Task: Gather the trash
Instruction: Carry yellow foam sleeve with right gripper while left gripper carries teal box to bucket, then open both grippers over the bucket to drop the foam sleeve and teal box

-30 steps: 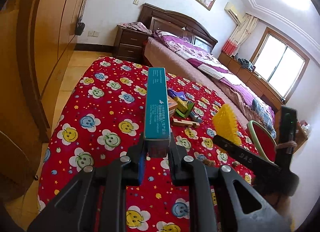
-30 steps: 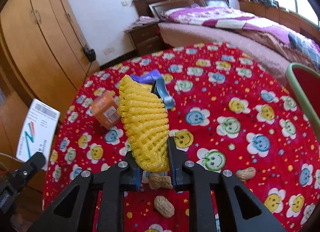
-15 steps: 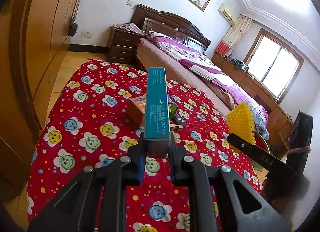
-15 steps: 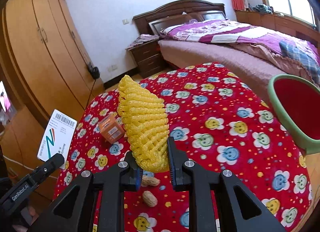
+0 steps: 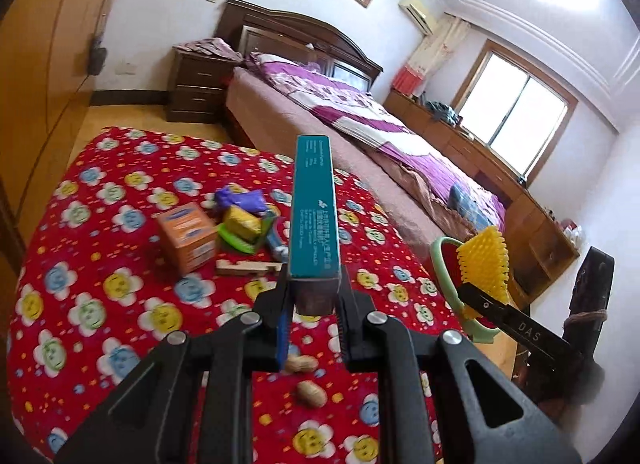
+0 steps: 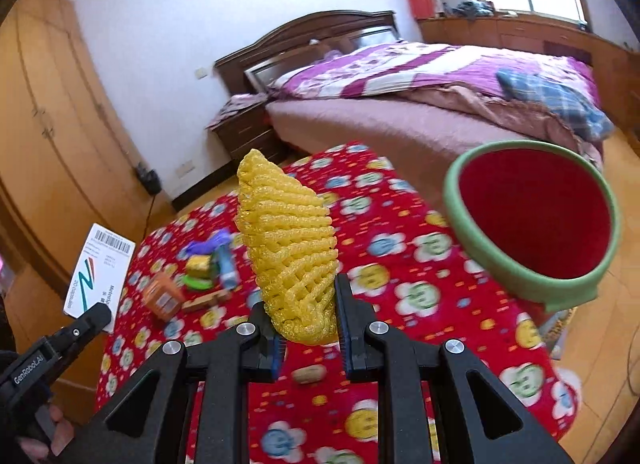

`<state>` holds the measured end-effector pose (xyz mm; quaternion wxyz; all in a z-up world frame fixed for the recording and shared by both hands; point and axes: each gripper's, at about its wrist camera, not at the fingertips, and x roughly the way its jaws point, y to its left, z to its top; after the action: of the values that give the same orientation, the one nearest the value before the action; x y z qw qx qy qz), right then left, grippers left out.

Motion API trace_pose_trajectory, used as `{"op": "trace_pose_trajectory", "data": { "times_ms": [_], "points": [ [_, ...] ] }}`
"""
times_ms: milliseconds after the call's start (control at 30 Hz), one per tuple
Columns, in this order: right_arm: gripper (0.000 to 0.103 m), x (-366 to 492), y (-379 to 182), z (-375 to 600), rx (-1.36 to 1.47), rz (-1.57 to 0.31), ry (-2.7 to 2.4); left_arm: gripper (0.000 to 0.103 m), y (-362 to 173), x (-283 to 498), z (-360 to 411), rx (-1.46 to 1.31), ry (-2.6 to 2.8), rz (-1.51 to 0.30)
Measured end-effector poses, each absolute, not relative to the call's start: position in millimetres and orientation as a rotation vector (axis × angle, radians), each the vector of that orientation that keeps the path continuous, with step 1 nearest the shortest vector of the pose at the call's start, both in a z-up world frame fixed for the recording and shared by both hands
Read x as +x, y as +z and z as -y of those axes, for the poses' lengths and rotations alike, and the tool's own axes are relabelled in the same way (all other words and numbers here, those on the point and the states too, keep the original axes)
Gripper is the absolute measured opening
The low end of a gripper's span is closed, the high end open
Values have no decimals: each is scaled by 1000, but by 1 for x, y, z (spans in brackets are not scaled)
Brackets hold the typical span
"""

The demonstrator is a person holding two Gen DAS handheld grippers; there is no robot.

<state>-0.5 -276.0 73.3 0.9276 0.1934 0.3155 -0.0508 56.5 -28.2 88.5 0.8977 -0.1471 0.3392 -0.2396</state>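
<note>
Yellow foam netting (image 6: 288, 248) stands up between the jaws of the right gripper (image 6: 306, 334), which are nearly closed and pinching its lower end. The left gripper (image 5: 312, 296) is likewise clamped on the near end of a teal box (image 5: 314, 211), the box pointing up and away from it. Both pieces of trash are lifted clear of the red smiley-face cloth (image 5: 120, 284) covering the table, so the step in hand looks like the carry to the bin.

The bin (image 6: 536, 223), red inside with a green rim, sits at the table's right edge, its mouth tilted towards the right wrist camera; the netting is to its left, not yet over the opening. Next, each gripper needs to come over that mouth before its jaws open, the netting first as it is closer.

More waits on the cloth: an orange carton (image 5: 186, 236), a heap of wrappers (image 5: 244, 219), a wooden piece (image 5: 246, 266) and peanuts (image 5: 310, 392) near the grippers.
</note>
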Motion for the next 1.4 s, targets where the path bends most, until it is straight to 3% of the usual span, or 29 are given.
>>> {"op": "trace_pose_trajectory", "data": {
  "times_ms": [733,1400],
  "points": [
    [21,-21,45,408,558,-582,-226,18,93,84,184,-148,-615,-755],
    [21,-31,-2,486,674,-589,-335,18,47,101,322,-22,-792,-894]
  ]
}}
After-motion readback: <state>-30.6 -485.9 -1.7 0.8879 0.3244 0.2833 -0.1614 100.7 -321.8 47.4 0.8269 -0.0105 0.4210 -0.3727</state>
